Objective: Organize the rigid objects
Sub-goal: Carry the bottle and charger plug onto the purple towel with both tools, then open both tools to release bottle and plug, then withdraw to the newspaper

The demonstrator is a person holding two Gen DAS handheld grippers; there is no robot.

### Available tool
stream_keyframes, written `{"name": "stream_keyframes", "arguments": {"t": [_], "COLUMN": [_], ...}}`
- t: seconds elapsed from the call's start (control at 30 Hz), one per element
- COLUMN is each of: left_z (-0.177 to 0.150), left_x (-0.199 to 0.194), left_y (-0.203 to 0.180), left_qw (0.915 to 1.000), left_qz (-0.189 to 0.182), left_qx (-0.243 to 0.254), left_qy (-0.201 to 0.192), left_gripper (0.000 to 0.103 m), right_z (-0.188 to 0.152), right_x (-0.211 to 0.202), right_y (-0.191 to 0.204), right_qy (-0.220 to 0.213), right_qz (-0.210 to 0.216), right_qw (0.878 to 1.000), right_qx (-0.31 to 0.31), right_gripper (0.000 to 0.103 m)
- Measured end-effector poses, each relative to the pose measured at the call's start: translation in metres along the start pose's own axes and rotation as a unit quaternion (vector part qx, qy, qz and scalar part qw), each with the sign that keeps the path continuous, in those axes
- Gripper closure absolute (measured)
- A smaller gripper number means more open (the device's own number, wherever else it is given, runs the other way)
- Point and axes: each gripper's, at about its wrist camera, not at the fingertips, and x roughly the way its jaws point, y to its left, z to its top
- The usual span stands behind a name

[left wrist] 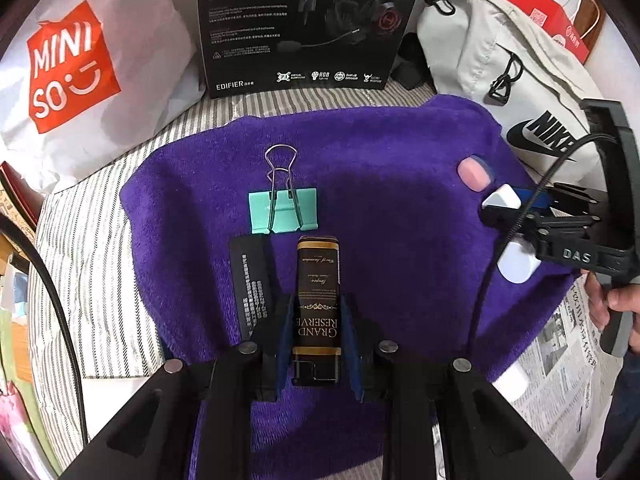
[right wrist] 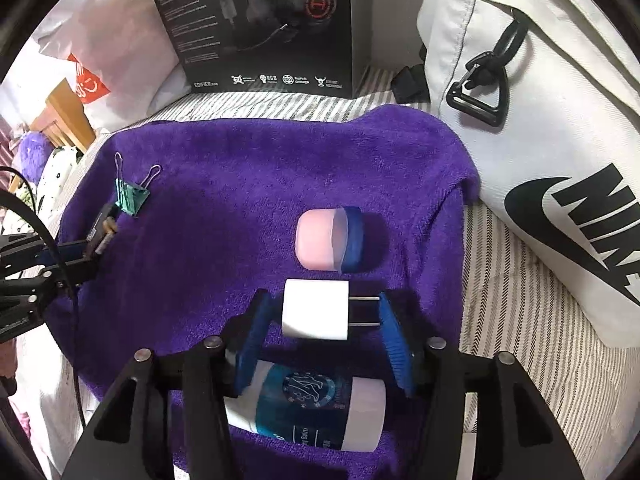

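With the right hand-held gripper (right wrist: 320,316) parted loosely around the white plastic plug-in charger (right wrist: 316,310) on the purple fleece towel (right wrist: 240,184), and the left hand-held gripper (left wrist: 316,320) clamping the black-and-gold rectangular box (left wrist: 318,300), the charger may topple.

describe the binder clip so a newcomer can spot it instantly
Find the purple fleece towel spread over the striped bedsheet. Toward its far side lies a mint-green binder clip with silver wire handles. It is the only green thing there, just beyond the black-and-gold box.
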Motion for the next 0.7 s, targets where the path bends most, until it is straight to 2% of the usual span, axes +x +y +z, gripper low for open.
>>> {"name": "stream_keyframes", "arguments": {"t": [0.23,0.57,0.63,0.7], "left_z": [0.004,0.001,-0.002,-0.006], "left_x": [0.013,0.015,0.015,0.013], "left_y": [-0.005,-0.012,-0.013,-0.015], "left_qw": [0.9997,0.9992,0.9993,0.9993], "left_qz": [0.018,0.034,0.033,0.031], "left_qx": [0.008,0.018,0.016,0.017], "left_qy": [0.01,0.008,0.009,0.012], "left_gripper": [0.08,0.08,0.077,0.068], "right_z": [-0.001,-0.016,-0.021,-0.029], "right_x": [-0.007,-0.041,-0.047,-0.056], "right_y": [-0.003,-0.013,-0.014,-0.014], "right_qy": [0.005,-0.023,-0.027,-0.028], "right_qz": [0.002,0.003,0.002,-0.001], "right_qw": [1.0,1.0,0.999,0.999], "right_qx": [-0.003,0.02,0.022,0.025], "right_gripper": [0.042,0.036,0.036,0.036]}}
